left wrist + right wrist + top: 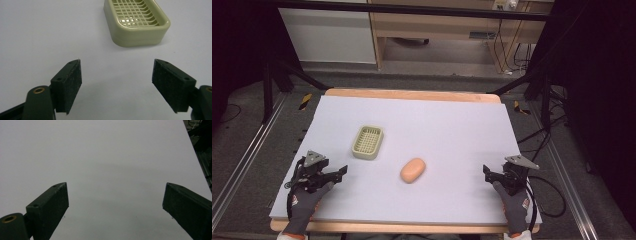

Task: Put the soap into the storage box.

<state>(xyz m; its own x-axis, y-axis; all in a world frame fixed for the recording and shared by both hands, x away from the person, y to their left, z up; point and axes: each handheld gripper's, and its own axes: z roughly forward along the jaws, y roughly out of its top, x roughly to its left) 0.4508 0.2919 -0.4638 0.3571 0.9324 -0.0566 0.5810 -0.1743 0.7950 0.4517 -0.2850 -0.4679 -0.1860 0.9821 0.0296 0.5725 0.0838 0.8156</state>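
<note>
Both tools sit low in the high view: the left gripper (343,172) in the lower left of the frame, the right gripper (486,172) in the lower right, each in a gloved hand whose wrist is cut off by the bottom edge. Between them, just below the middle of the frame, lies the soap (413,170), a peach-coloured oval flat on the pale mat (442,125), apart from everything. Up and to its left sits the soap dish (368,142), pale green with a grid floor, near the soap but not touching it. In the left gripper view the jaws stand released, wide apart with bare mat between them, and the soap dish (140,37) shows in the upper right of the frame, its far end cut off by the top edge; its grid holds nothing. In the right gripper view the jaws are likewise spread wide and hold nothing, with plain mat (105,165) ahead and a dark strip of floor at the upper right corner. Beyond the mat in the high view, the wooden table (412,94) edge shows along the top, and the room behind is too dark to make out at both sides.
</note>
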